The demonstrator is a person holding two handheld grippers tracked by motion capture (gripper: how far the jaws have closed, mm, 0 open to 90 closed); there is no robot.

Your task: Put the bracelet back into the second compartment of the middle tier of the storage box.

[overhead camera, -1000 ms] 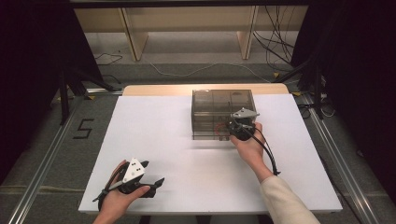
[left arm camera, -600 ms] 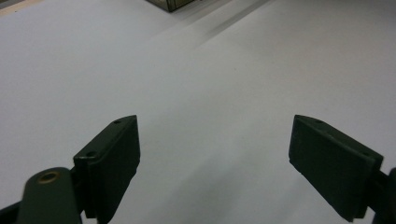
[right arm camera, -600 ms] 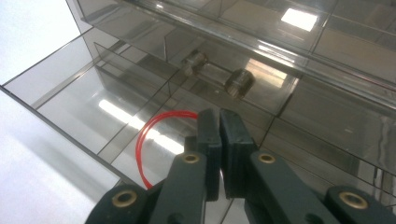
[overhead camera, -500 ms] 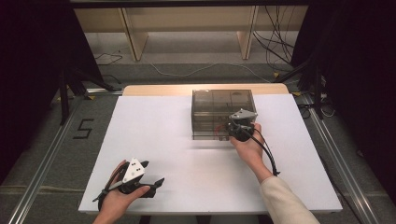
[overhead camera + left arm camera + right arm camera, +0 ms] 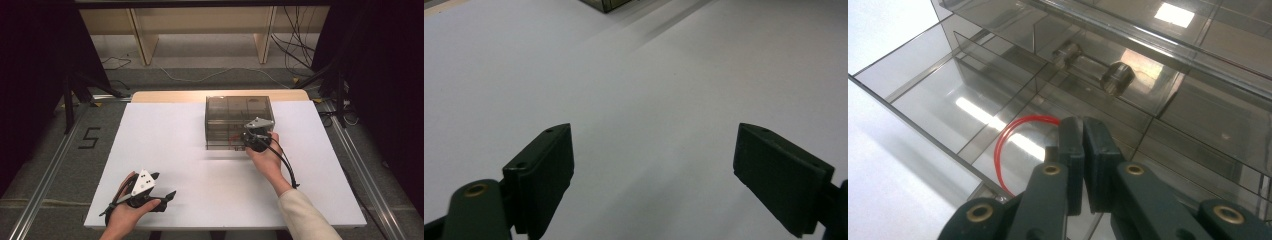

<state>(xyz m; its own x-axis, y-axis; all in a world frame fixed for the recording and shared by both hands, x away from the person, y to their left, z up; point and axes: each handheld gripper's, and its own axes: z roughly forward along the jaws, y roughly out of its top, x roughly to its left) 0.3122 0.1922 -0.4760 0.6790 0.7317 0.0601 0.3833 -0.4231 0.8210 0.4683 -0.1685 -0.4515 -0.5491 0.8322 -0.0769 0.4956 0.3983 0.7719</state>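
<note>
Red band [image 5: 1000,150] lay in the open bottom drawer [image 5: 923,107] of the smoky box [image 5: 239,120] near the table's [image 5: 165,140] far edge, one end pinched in the right gripper [image 5: 1083,122]. Left gripper [image 5: 654,165] rested by the near left corner, jaws spread wide over bare surface.

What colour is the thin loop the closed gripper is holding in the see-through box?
Red. The loop shows best in the right gripper view.

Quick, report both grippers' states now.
Left gripper: open, nothing between its fingers, over the white table.
Right gripper: shut on the thin red rubber band in the smoky transparent plastic drawer box.
</note>
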